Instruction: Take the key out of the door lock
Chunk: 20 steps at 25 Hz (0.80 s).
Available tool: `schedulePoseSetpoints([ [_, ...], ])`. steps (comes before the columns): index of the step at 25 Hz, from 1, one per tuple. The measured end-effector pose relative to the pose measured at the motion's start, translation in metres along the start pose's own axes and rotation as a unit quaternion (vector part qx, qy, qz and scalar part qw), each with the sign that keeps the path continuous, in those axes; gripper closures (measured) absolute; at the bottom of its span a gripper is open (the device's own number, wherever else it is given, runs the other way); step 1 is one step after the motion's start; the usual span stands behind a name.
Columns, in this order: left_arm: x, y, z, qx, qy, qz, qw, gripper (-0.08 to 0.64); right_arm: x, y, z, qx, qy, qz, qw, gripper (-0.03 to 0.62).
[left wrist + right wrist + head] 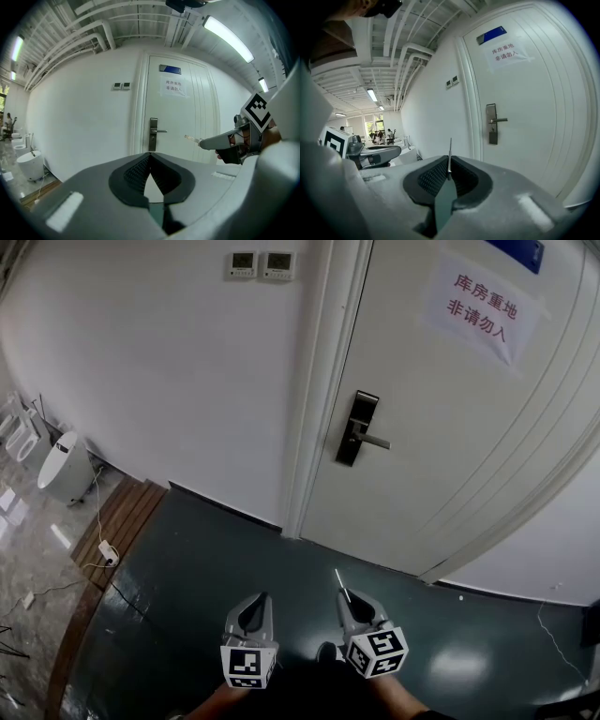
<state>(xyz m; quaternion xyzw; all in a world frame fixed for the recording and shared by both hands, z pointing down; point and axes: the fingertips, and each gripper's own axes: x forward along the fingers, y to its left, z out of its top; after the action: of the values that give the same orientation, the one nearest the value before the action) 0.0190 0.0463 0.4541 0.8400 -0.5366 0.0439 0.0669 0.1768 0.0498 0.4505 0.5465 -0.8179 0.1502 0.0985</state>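
Note:
The white door's black lock plate with a silver handle (356,427) is well ahead of both grippers; it also shows in the left gripper view (153,133) and the right gripper view (492,124). My right gripper (349,597) is shut on a thin silver key (338,577), whose blade sticks out past the tips (449,152) and is seen from the side as well (191,138). I cannot see a key in the lock at this distance. My left gripper (251,607) hangs beside it, its jaws (149,158) shut with nothing held.
A paper sign (480,306) is taped to the door. Two wall controllers (260,263) sit left of the frame. White toilets (62,467) stand at the left by wooden flooring (117,521) with a cable and plug. The floor below is dark green.

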Motion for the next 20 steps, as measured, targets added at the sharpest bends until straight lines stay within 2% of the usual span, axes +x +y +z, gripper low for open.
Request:
schedulePoseSetpoints([
  [8, -0.008, -0.041, -0.009, 0.001, 0.003, -0.002, 1.0000, 0.541, -0.048, -0.009, -0.019, 0.006, 0.003, 0.013, 1.000, 0.577],
  [14, -0.002, -0.090, 0.007, -0.004, 0.001, -0.015, 0.9999, 0.541, -0.090, -0.048, -0.031, 0.014, 0.006, -0.007, 1.000, 0.577],
  [20, -0.003, -0.132, -0.003, -0.001, 0.013, -0.021, 0.9997, 0.541, -0.113, -0.074, -0.042, 0.017, 0.004, -0.011, 1.000, 0.577],
])
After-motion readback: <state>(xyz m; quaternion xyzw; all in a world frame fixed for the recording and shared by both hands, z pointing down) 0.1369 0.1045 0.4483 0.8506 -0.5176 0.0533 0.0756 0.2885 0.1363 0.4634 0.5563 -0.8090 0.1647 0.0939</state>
